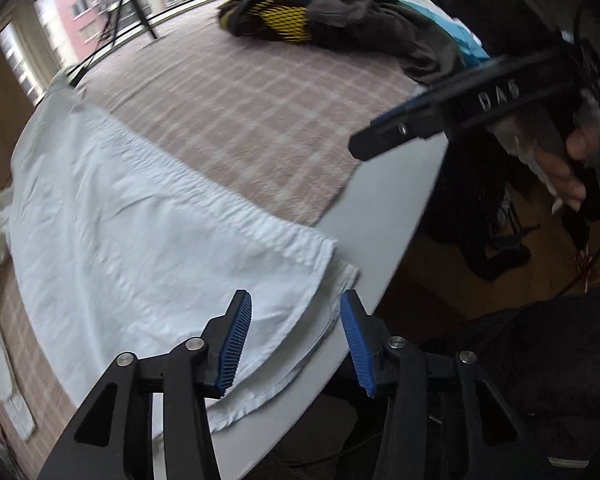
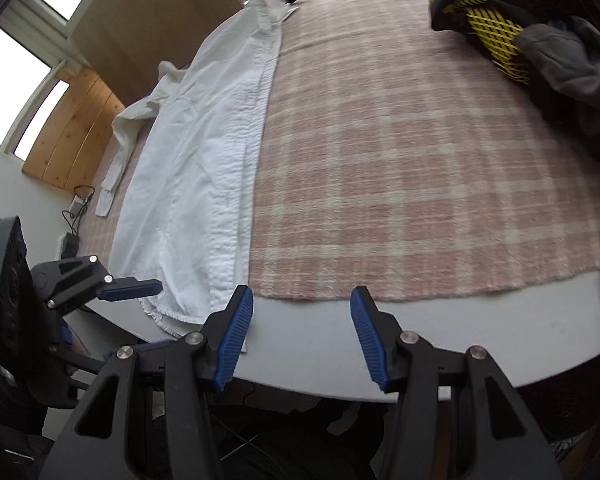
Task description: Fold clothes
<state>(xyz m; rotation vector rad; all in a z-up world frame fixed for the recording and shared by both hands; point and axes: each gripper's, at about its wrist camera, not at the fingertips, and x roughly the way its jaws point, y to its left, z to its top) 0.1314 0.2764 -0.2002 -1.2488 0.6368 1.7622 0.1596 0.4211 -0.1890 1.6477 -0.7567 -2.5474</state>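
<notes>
Open blanket (image 2: 400,152) beside clothes pile (image 2: 540,52)

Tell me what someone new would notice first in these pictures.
A long white crinkled shirt lies flat along the left side of a pink plaid cloth. A dark clothes heap with yellow mesh sits at the far right. Both the left gripper and right gripper hang open near the table's front edge.

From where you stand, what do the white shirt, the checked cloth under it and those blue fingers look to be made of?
White shirt: thin woven fabric, likely cotton, matte and finely creased. Checked cloth: thicker woven textile, pink and cream, with a slightly fuzzy nap; perhaps wool or a blend. Blue fingers: probably rubber or soft plastic, matte and ribbed, on black rigid plastic arms with metal pins.
</notes>
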